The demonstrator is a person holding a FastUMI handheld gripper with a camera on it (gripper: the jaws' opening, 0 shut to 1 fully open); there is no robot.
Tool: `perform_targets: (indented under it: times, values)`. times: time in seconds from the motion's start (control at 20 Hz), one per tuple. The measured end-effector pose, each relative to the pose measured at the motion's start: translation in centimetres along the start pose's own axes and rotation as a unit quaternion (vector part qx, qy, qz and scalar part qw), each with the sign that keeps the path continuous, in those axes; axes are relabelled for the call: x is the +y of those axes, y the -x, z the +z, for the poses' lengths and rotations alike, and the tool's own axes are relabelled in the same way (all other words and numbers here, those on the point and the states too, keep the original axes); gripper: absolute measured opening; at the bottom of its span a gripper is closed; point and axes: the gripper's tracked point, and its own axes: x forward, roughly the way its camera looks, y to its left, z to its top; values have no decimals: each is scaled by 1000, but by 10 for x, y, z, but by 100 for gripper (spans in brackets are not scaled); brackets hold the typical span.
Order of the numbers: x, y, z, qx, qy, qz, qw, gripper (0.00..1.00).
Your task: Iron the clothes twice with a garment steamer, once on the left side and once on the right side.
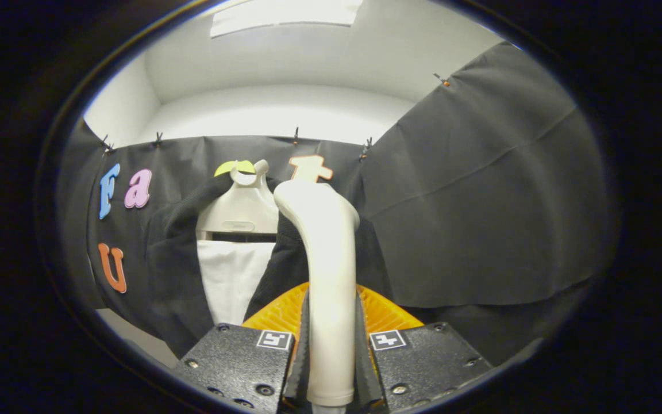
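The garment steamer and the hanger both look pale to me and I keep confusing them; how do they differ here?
The garment steamer stands as a tall rounded handle clamped between the gripper jaws; the hanger is a broad flat shoulder piece with a hook ring, hanging beyond them. The steamer sits ahead of the dark jacket's right panel, while the hanger sits inside the jacket's collar, above a white shirt. Both are off-white plastic.

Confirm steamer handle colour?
Cream-white steamer handle, clamped in the gripper; clearest in the gripper view.
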Motion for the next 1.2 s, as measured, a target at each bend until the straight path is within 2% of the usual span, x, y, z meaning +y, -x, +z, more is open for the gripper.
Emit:
perform_targets:
  times: [0.1,0.55,1.2]
  values:
    - [3,0,-7,5,6,8,1000,36]
    - [-7,13,-40,30,35,-12,999,36]
    - [-8,53,-116,109,67,-30,991,36]
